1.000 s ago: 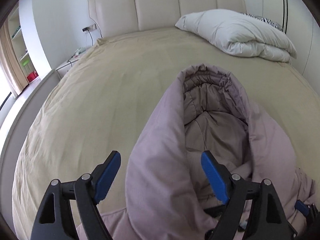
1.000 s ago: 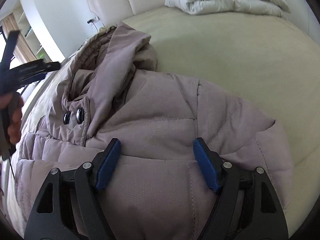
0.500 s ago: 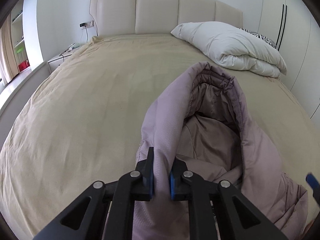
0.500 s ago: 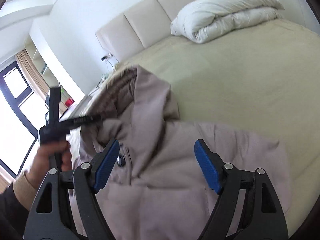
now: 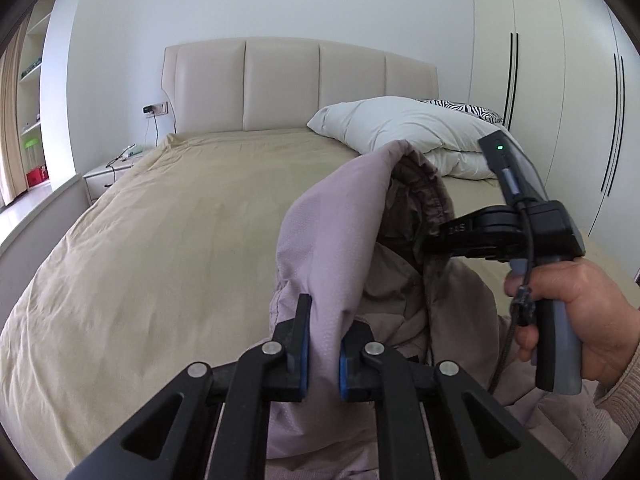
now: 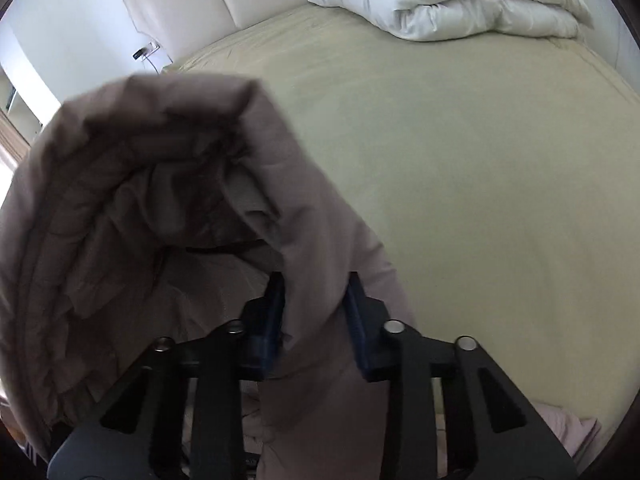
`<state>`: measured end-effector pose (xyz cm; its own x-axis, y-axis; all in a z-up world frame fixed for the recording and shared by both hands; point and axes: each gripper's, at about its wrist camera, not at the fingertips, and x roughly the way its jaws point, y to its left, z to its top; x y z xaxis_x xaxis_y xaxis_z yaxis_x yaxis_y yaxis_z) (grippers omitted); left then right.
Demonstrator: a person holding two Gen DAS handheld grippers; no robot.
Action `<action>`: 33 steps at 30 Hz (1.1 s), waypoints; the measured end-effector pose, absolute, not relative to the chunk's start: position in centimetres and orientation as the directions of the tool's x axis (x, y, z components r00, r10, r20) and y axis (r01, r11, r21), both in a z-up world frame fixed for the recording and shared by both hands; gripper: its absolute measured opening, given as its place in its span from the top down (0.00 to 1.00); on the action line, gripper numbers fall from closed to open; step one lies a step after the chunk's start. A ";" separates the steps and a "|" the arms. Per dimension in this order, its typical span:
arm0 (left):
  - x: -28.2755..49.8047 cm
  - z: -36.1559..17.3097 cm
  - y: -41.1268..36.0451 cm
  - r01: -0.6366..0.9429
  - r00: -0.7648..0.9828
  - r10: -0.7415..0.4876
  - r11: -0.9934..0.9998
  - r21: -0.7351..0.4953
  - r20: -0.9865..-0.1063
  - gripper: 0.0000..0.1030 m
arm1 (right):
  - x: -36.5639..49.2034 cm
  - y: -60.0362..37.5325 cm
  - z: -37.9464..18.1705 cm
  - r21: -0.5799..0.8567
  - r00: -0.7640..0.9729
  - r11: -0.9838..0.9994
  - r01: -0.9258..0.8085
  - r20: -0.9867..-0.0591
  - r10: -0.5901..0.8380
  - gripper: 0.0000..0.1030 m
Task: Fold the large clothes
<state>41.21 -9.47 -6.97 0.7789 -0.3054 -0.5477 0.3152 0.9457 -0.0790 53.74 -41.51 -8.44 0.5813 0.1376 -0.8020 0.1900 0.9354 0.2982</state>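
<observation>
**Left wrist view: both tongs now pinching the coat**

Left wrist view shows left gripper (image 5: pixel 320 354) pressed onto the left edge of the puffer coat's (image 5: pixel 332 240) hood, clamped there since 0.5 s ago. Right wrist view: right gripper (image 6: pixel 316 320), spread wide 0.5 s ago, now closed on the hood's right edge. Coat lifted between the 2 tongs, above the bed (image 5: pixel 180 220), hood rising ahead of both. White duvet (image 6: pixel 460 4) far beyond. Likely meaning: 2-point hold won, ready to lift, spread and lay flat for folding.
</observation>
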 end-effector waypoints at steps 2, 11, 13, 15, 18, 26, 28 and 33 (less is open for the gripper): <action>40.2 -6.5 -8.4 0.306 0.779 -0.315 0.946 -0.109 -0.543 0.90 | 52.0 -41.7 -7.4 0.253 0.612 0.953 0.165 -0.784 0.102 0.90; 29.2 -5.1 -3.9 0.286 0.775 -0.364 0.931 -0.226 -0.517 0.90 | 30.5 -42.5 -0.7 0.222 0.830 0.975 -0.012 -0.542 0.134 0.90; 26.3 -6.5 -3.2 0.263 0.748 -0.360 0.932 -0.250 -0.557 0.89 | 25.4 -42.4 -2.4 0.234 0.821 0.972 -0.018 -0.552 0.148 0.90; 23.6 -8.6 -2.3 0.231 0.695 -0.375 0.925 -0.303 -0.614 0.87 | 20.8 -42.7 -5.2 0.268 0.787 0.963 -0.024 -0.589 0.183 0.90; 19.6 -11.2 -1.2 0.179 0.627 -0.375 0.922 -0.342 -0.683 0.84 | 15.2 -43.3 -10.2 0.357 0.697 0.933 0.040 -0.679 0.230 0.89; 18.6 -3.4 -2.7 0.245 0.736 -0.386 0.918 -0.313 -0.556 0.61 | 7.5 -46.9 -11.1 0.448 0.730 0.887 0.115 -0.643 0.231 0.85; 20.5 -0.9 -5.1 0.298 0.753 -0.403 0.913 -0.278 -0.521 0.45 | 8.4 -47.2 -8.3 0.437 0.787 0.895 0.088 -0.581 0.207 0.68; 27.4 -3.6 -9.3 0.305 0.676 -0.403 0.915 -0.263 -0.617 0.48 | 13.7 -45.2 -2.8 0.431 0.852 0.902 -0.039 -0.457 0.255 0.27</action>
<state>27.44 -9.29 -3.59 0.6760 -0.4029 -0.6171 0.3053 0.9152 -0.2631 13.70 -45.17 -2.83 0.8520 0.2554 -0.4569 -0.0394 0.9017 0.4306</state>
